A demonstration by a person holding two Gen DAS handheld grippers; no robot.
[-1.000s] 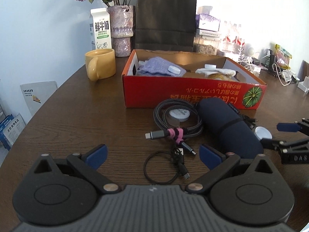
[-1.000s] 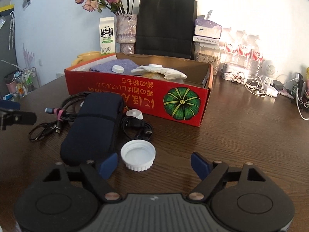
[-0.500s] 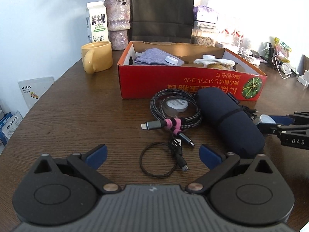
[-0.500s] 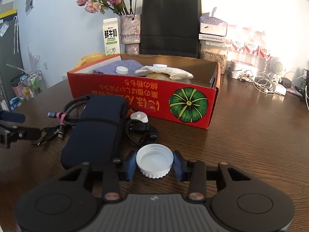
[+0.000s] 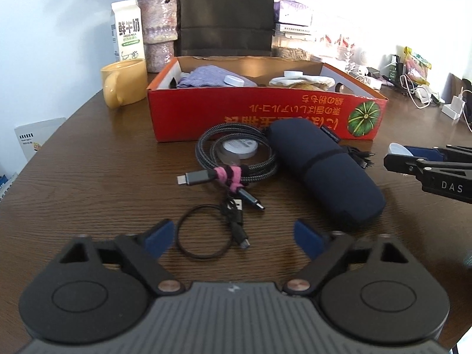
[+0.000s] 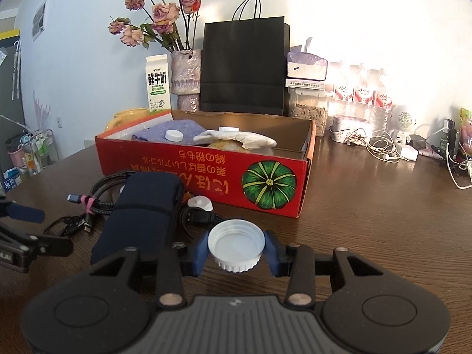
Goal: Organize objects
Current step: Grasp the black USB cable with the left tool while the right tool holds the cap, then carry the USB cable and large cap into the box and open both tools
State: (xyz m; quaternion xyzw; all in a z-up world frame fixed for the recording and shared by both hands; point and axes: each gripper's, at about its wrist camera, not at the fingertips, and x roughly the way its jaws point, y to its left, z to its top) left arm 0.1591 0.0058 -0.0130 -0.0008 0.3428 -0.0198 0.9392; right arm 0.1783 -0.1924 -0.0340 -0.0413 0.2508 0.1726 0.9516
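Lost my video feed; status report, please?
Right gripper shut on white cap. Left gripper jaws closing around thin black cable, not gripping. Red box ahead, path unobstructed.

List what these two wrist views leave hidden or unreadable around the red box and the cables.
- Red box floor: both views, hidden by its front wall and by the purple cloth lying inside.
- Thin black cable: left wrist view, its near loop runs close to the closing left gripper; touching cannot be told.
- Cable bundle behind the navy pouch: right wrist view, mostly covered by the pouch.
- White cap underside: right wrist view, hidden in the right gripper's grip.
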